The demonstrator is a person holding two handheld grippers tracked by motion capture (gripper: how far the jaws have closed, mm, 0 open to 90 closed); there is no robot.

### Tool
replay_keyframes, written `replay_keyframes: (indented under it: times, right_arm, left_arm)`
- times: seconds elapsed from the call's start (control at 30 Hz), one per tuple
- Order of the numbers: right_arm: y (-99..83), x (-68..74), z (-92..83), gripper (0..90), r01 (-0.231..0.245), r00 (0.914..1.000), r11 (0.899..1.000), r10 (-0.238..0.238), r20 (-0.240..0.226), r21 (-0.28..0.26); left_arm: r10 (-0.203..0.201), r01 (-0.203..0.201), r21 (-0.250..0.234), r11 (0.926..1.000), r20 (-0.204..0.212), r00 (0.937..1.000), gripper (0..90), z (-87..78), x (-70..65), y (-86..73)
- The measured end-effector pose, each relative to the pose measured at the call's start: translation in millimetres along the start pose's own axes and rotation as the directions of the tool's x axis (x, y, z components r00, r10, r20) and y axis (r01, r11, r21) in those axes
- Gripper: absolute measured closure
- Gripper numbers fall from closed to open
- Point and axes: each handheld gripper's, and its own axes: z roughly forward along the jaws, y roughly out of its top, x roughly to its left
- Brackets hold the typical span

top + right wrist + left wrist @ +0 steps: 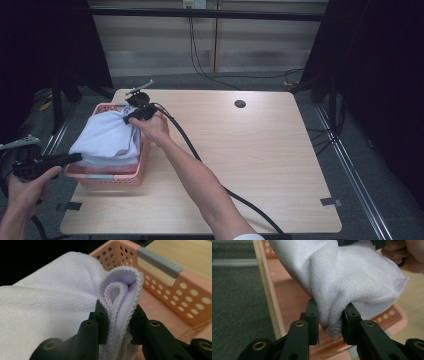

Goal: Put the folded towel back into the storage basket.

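1. The wooden table (260, 165) is the biggest thing here; it's mostly bare, with a small round cable hole (240, 104) near the far edge; all the action sits at its left side, probably so the rest of the top stays free for spreading things out.

2. Next down, the folded towel (107, 140), pale lilac-white terry; it's draped over the pink basket (117, 176) and bulges above the rim, so I can't tell if its underside touches the basket floor; it's stretched between two grip points, which keeps it taut instead of sagging in a heap.

3. The basket itself is a perforated plastic one with a grey clip (160, 262) on one wall; it sits at the table's near-left corner, within easy reach of both arms.

4. The right gripper (136, 116) reaches across to the far end of the towel; in the right gripper view its jaws are narrow and pinch the bundled hemmed edges (120, 302); grabbing all the layers at once looks deliberate, so the fold holds together.

5. The left gripper (75, 158) comes in from the near-left; its jaws clamp a lower corner fold of the towel (330, 322); two opposite holds, my guess is for carrying it level.
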Motion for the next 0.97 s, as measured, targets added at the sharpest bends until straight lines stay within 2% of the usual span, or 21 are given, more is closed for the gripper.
replay_keyframes:
  times: [0.1,0.17,0.2,0.23,0.3,0.4,0.43,0.47,0.5,0.6,0.63,0.67,0.7,0.73,0.77,0.8,0.83,0.87,0.9,0.93,0.97]
  right_arm:
    - [-7.0,-1.5,11.7,65.7,0.014,0.9998,1.0,-0.014,0.015,0.001]
    - [-10.0,-4.2,14.3,53.1,0.02,0.9994,1.0,-0.021,0.029,0.005]
    - [-11.1,-6.5,13.0,47.8,0.027,0.999,1.0,-0.027,0.035,-0.006]
    - [-11.5,-9.7,10.8,44.9,0.026,0.9996,1.0,-0.026,0.01,-0.013]
    - [-11.5,-13.9,2.2,39.7,0.049,0.9985,0.998,-0.048,0.025,-0.039]
    - [-12.6,-21.3,-14.8,39.3,0.057,0.9983,0.996,-0.057,0.007,-0.065]
    - [-12.6,-21.3,-14.8,39.3,0.057,0.9983,0.996,-0.057,0.007,-0.065]
    - [-18.2,-23.7,-35.6,40.3,0.087,0.996,0.992,-0.088,-0.016,-0.09]
    - [-21.6,-24.1,-44.7,40.3,0.09,0.9951,0.991,-0.094,-0.031,-0.102]
    - [-31.2,-25.9,-64.3,40.3,0.126,0.9903,0.986,-0.132,-0.044,-0.113]
    - [-37.7,-26.1,-74.9,40.1,0.14,0.9881,0.982,-0.146,-0.047,-0.124]
    - [-53.7,-27.7,-97.3,39.8,0.149,0.9854,0.976,-0.16,-0.058,-0.157]
    - [-60.0,-28.6,-105.4,39.7,0.153,0.9845,0.975,-0.165,-0.061,-0.16]
    - [-68.2,-30.8,-115.9,39.5,0.166,0.983,0.973,-0.176,-0.052,-0.161]
    - [-68.2,-30.8,-115.9,39.5,0.166,0.983,0.973,-0.176,-0.052,-0.161]
    - [-76.6,-33.5,-126.8,39.4,0.17,0.983,0.971,-0.179,-0.04,-0.17]
    - [-96.3,-41.4,-149.8,39.0,0.159,0.9864,0.972,-0.164,-0.015,-0.174]
    - [-96.3,-41.4,-149.8,39.0,0.159,0.9864,0.972,-0.164,-0.015,-0.174]
    - [-103.7,-43.5,-156.7,38.4,0.162,0.9864,0.97,-0.164,0.003,-0.18]
    - [-125.9,-48.9,-174.6,37.6,0.163,0.9866,0.973,-0.162,0.016,-0.166]
    - [-125.9,-48.9,-174.6,37.6,0.163,0.9866,0.973,-0.162,0.016,-0.166]
  left_arm:
    - [0.023,-0.022,0.029,0.9993,-0.051,0.9984,63.3,3.5,-1.7,-3.6]
    - [0.042,-0.039,0.043,0.9983,-0.078,0.9961,53.9,4.1,-5.5,-4.1]
    - [0.053,-0.051,0.02,0.9985,-0.093,0.9943,49.0,2.5,-9.9,-3.6]
    - [0.053,-0.055,-0.013,0.9984,-0.1,0.9935,45.9,-0.1,-14.6,-2.4]
    - [0.053,-0.058,-0.054,0.9968,-0.091,0.9944,39.1,-3.9,-22.0,1.7]
    - [0.077,-0.082,-0.058,0.9949,-0.088,0.9931,36.0,0.7,-39.2,8.0]
    - [0.077,-0.082,-0.058,0.9949,-0.088,0.9931,36.1,0.7,-39.2,8.0]
    - [0.071,-0.077,-0.073,0.9944,-0.075,0.9947,36.2,2.9,-44.3,8.0]
    - [0.072,-0.076,-0.077,0.9941,-0.052,0.996,36.4,5.3,-50.8,8.0]
    - [0.07,-0.073,-0.081,0.9941,-0.039,0.9968,36.4,16.8,-76.2,5.8]
    - [0.088,-0.091,-0.079,0.9928,-0.039,0.9954,36.8,21.1,-85.7,4.5]
    - [0.108,-0.11,-0.093,0.9896,-0.02,0.9939,37.6,28.1,-102.7,2.1]
    - [0.108,-0.11,-0.093,0.9896,-0.02,0.9939,37.6,28.1,-102.7,2.1]
    - [0.12,-0.12,-0.109,0.9868,-0.002,0.9927,37.7,35.3,-121.9,0.0]
    - [0.12,-0.12,-0.109,0.9868,-0.002,0.9927,37.8,35.3,-121.9,0.0]
    - [0.138,-0.135,-0.125,0.9829,0.013,0.9904,37.8,39.9,-133.9,-1.8]
    - [0.152,-0.148,-0.128,0.9806,0.022,0.9881,37.7,47.2,-149.6,-4.3]
    - [0.152,-0.148,-0.128,0.9806,0.022,0.9881,36.6,47.2,-149.6,-4.3]
    - [0.162,-0.154,-0.144,0.9775,0.041,0.986,36.6,53.3,-159.3,-6.5]
    - [0.166,-0.161,-0.108,0.981,0.042,0.9852,35.6,65.0,-172.1,-7.7]
    - [0.166,-0.161,-0.108,0.981,0.042,0.9852,33.4,65.0,-172.1,-7.7]
